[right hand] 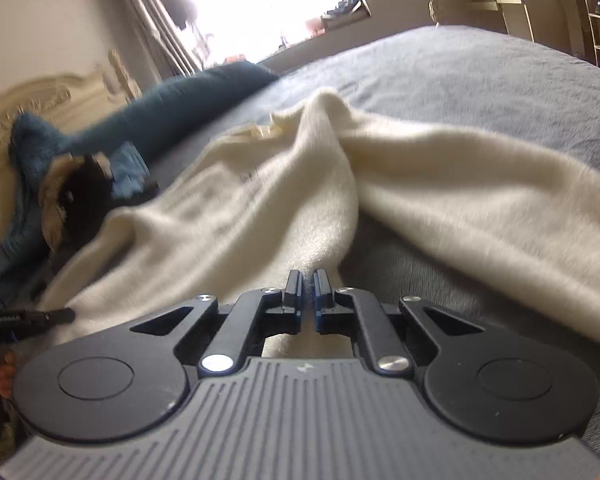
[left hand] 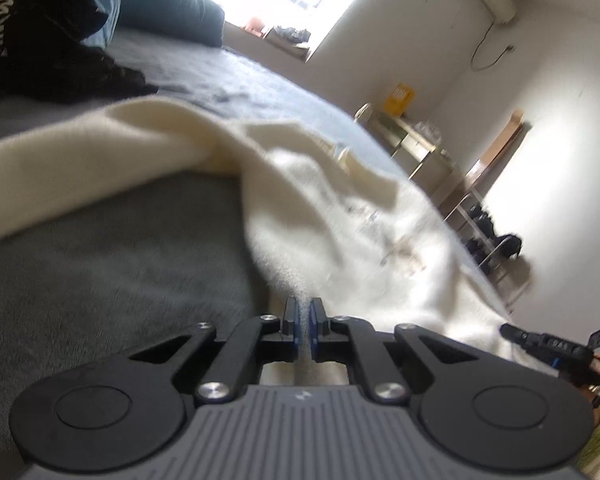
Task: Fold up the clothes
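- Lying on the grey bed (right hand: 480, 80), the cream garment (right hand: 280, 184) is rumpled, near the black clothes (left hand: 48, 40).
- Left gripper (left hand: 304, 320) and right gripper (right hand: 308, 292) each pinch its near edge, jaws almost closed.
- Keeping both pinches level and the cloth tight should, I think, give a straight fold.

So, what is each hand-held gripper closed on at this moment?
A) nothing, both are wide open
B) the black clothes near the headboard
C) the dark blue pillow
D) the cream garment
D: the left hand-held gripper and the right hand-held gripper each have their jaws nearly together, pinching an edge of the cream garment spread on the grey bed.
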A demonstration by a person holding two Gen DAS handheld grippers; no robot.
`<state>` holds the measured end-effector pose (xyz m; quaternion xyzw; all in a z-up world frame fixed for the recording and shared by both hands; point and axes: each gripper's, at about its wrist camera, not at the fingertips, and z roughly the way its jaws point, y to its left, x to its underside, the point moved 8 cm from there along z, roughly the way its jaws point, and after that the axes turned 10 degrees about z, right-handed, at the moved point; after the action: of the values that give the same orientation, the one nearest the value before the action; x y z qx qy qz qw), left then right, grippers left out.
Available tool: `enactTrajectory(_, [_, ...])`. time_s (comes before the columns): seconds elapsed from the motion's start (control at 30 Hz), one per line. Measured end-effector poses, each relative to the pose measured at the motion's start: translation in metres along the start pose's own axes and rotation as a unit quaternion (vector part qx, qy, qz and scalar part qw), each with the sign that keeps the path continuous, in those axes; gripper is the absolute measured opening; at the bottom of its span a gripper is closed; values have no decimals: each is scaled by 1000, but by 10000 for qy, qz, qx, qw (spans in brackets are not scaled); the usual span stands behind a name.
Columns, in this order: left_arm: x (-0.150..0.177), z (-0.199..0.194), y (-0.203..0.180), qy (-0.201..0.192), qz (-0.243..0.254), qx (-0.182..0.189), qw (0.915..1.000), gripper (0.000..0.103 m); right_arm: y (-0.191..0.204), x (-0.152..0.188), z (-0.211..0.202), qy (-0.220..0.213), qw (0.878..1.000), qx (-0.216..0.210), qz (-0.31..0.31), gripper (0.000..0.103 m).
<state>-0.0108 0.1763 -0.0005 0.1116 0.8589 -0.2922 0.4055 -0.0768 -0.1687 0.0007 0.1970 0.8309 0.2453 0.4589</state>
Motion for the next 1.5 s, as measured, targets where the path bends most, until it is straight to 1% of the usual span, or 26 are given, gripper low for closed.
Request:
enactTrajectory(0.13, [-20,4,4,-158,-217,134,9995,6,-4,-19,-1,-149,9993,-144,322,4])
enactTrajectory(0.2, [-26,11,7,-144,-170,53,9997,6,-9,-28,6,-204,9987,-149,436,4])
enactTrajectory(0.27, [-31,20,10,-103,-136,-19,9999,6,-14,-33,16,-163,9980,-200,585,4])
enactTrajectory(0.33, [-30,21,12,-28,-88,-73,9999,6,-19,-36,29,-95,9974,-203,690,4])
enactTrajectory(0.43, [-23,19,14,112,-4,-141,9998,6,-25,-31,44,37,9987,-16,512,4])
enactTrajectory(0.5, [-19,18,16,206,51,-186,9996,7,-27,-27,42,85,9985,-20,535,4])
enactTrajectory(0.57, [-15,16,17,299,106,-231,9992,11,-29,-23,38,142,9982,-51,574,6])
enactTrajectory(0.6, [-13,15,18,346,134,-254,9990,19,-29,-22,33,139,9984,-21,550,7])
enactTrajectory(0.63, [-10,13,18,373,155,-285,9988,27,-30,-21,28,126,9986,23,516,13])
enactTrajectory(0.67, [-8,6,19,360,160,-336,9987,37,-30,-20,22,112,9988,66,482,17])
enactTrajectory(0.7, [-4,0,19,345,153,-355,9987,39,-30,-19,14,48,9990,98,442,26])
enactTrajectory(0.73, [0,-8,19,329,119,-309,9989,39,-29,-17,2,-32,9992,123,386,29])
enactTrajectory(0.8, [9,-24,17,288,61,-221,9993,42,-25,-9,-23,-183,9994,151,260,31])
enactTrajectory(0.83, [15,-33,14,256,70,-180,9995,45,-22,-4,-36,-252,9994,154,191,33])
enactTrajectory(0.87, [23,-40,10,257,102,-122,9995,49,-17,6,-48,-296,9995,129,-16,34])
enactTrajectory(0.9, [31,-45,6,298,120,-72,9995,50,-10,16,-61,-335,9991,98,-254,41])
enactTrajectory(0.93, [40,-47,2,358,129,-18,9993,50,-4,29,-67,-274,9983,108,-494,46])
enactTrajectory(1.0, [56,-50,-7,470,232,-14,9986,50,8,58,-77,-104,9951,145,-974,47])
enactTrajectory(1.07, [67,-52,-18,504,491,-83,9975,51,18,82,-81,32,9892,237,-1443,47])
enactTrajectory(1.17, [77,-50,-32,547,989,-243,9933,52,28,108,-76,159,9758,497,-2122,47])
enactTrajectory(1.27, [86,-44,-44,646,1502,-442,9856,52,31,118,-60,276,9637,867,-2510,44])
enactTrajectory(1.3, [89,-41,-47,700,1675,-517,9820,52,29,119,-55,297,9608,950,-2589,38])
enactTrajectory(1.33, [92,-38,-50,743,1842,-586,9783,52,27,120,-51,319,9580,1020,-2660,29])
enactTrajectory(1.4, [95,-33,-55,773,2122,-710,9716,50,29,121,-48,369,9600,977,-2598,17])
enactTrajectory(1.43, [95,-31,-56,753,2183,-794,9697,49,30,120,-48,347,9612,973,-2556,12])
enactTrajectory(1.5, [95,-29,-58,699,2284,-948,9664,34,31,117,-49,288,9634,980,-2479,7])
